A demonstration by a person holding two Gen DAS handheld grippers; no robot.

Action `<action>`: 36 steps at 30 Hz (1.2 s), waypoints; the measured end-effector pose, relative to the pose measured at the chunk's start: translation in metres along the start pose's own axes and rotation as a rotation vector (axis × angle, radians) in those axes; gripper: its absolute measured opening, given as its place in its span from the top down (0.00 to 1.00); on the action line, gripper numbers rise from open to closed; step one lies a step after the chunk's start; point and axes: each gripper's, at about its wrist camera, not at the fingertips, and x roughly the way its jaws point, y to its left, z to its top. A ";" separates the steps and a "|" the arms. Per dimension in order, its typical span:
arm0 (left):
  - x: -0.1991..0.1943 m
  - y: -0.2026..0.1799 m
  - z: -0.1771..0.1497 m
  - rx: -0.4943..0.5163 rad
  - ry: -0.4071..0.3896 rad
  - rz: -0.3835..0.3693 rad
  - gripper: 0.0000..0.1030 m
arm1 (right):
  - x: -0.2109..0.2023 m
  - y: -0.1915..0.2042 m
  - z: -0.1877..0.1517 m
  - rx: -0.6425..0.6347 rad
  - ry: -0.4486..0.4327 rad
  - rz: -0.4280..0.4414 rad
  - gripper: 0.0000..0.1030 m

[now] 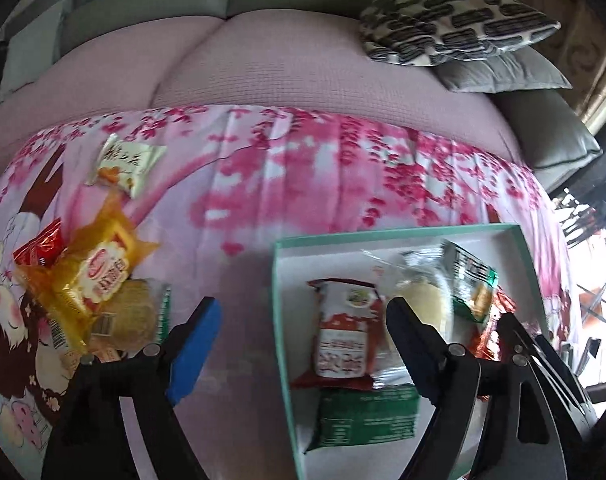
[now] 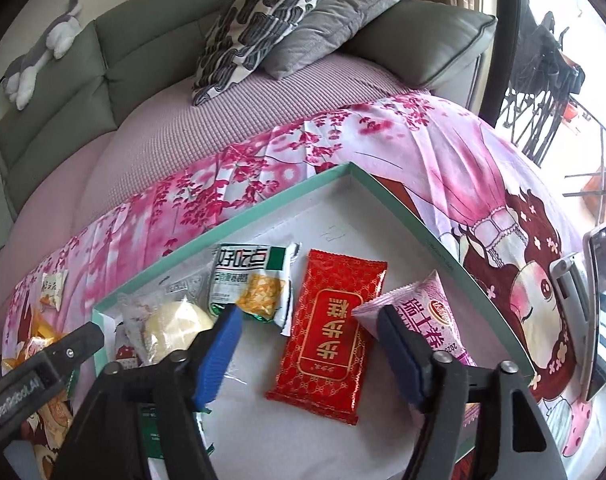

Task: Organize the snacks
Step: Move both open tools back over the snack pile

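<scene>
A shallow white box with a teal rim [image 1: 277,300] [image 2: 259,204] lies on a pink floral cloth. In it lie a red-and-white snack pack [image 1: 345,332], a green pack [image 1: 367,416], a clear-wrapped pale bun [image 2: 175,326], a green-white pack [image 2: 255,284], a red pack [image 2: 331,332] and a purple pack [image 2: 427,312]. Loose snacks lie left of the box: an orange-yellow pack [image 1: 95,272], a round cake [image 1: 137,314], a red pack [image 1: 39,248], a cream pack [image 1: 123,164]. My left gripper [image 1: 303,332] is open and empty, over the box's left rim. My right gripper [image 2: 307,344] is open and empty, above the red pack.
A sofa seat with a pink cover [image 1: 263,64] lies behind the cloth. Patterned and grey cushions [image 2: 263,20] sit at its right end. A plush toy [image 2: 43,48] lies on the sofa back. A phone on a stand [image 2: 601,312] is at the right.
</scene>
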 end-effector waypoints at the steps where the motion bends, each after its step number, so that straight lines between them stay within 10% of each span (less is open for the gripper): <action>1: 0.001 0.003 0.000 -0.006 -0.005 0.019 0.17 | -0.001 0.002 0.000 -0.007 -0.008 0.000 0.18; 6: 0.001 0.015 0.000 -0.030 -0.017 0.053 0.08 | -0.005 0.011 -0.001 -0.032 -0.031 0.002 0.00; 36: -0.071 0.105 -0.025 -0.108 -0.130 0.248 0.08 | -0.034 0.094 -0.049 -0.169 0.031 0.155 0.00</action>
